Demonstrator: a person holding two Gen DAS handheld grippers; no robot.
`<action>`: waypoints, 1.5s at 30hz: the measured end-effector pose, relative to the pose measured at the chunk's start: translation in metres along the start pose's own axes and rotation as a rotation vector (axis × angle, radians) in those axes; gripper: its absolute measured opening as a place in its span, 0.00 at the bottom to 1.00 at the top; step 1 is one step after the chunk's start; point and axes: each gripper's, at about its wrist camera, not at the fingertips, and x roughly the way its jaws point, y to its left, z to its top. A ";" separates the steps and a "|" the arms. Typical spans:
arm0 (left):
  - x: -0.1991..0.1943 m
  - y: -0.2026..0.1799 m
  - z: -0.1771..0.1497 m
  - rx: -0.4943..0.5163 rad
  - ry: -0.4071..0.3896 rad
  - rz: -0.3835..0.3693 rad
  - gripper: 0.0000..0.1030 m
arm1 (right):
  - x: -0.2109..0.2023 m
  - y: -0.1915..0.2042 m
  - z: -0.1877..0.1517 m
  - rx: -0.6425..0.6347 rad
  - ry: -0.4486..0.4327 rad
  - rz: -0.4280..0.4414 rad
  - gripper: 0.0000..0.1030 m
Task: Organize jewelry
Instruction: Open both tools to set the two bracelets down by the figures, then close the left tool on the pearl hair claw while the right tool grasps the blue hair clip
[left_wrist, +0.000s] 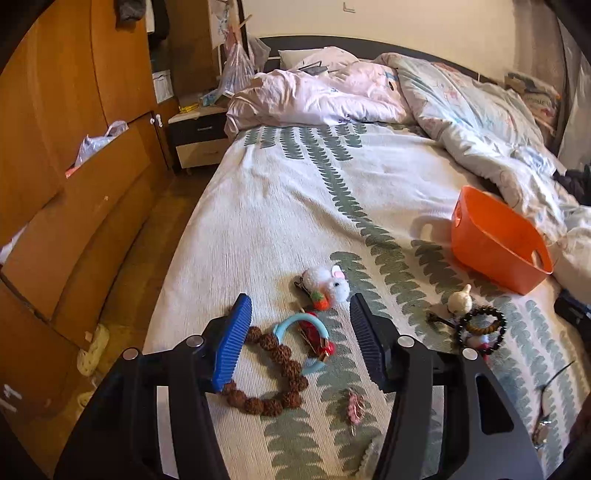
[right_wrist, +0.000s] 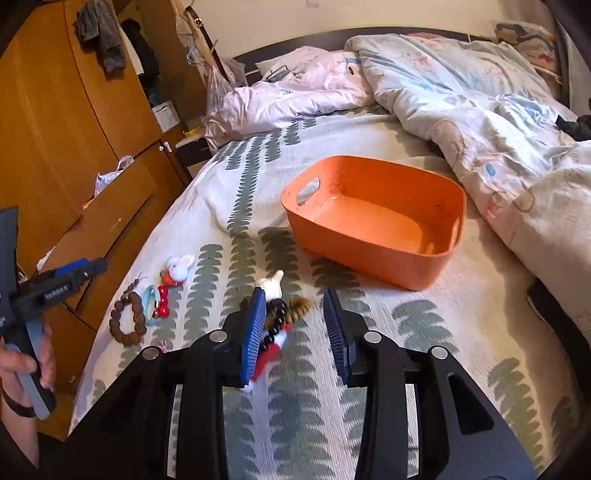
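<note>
Jewelry lies on the leaf-patterned bedspread (left_wrist: 295, 206). My left gripper (left_wrist: 301, 306) is open above a brown bead bracelet (left_wrist: 269, 398) and a light-blue bangle with a red clip (left_wrist: 312, 332). A white plush rabbit charm (left_wrist: 328, 282) lies just beyond. A dark bead bracelet with a red-white tassel (left_wrist: 480, 326) and a cream charm (left_wrist: 460, 301) lie to the right. My right gripper (right_wrist: 295, 299) is open over that dark bracelet (right_wrist: 284, 310). An empty orange basket (right_wrist: 373, 221) stands beyond it and also shows in the left wrist view (left_wrist: 498, 240).
A small pink hair clip (left_wrist: 354, 404) and a thin dark item (left_wrist: 550, 398) lie near the front. Rumpled duvets (right_wrist: 480, 110) cover the far and right side of the bed. A wooden wardrobe (left_wrist: 74, 147) and a nightstand (left_wrist: 199, 136) stand left.
</note>
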 end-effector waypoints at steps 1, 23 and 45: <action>-0.004 0.001 -0.003 -0.004 0.002 -0.001 0.54 | -0.005 -0.002 -0.003 0.006 -0.004 0.005 0.36; -0.049 -0.032 -0.124 0.078 0.059 0.007 0.65 | -0.061 0.062 -0.139 -0.208 0.117 -0.054 0.57; -0.007 -0.068 -0.155 0.153 0.135 0.105 0.65 | -0.016 0.066 -0.162 -0.247 0.282 -0.113 0.41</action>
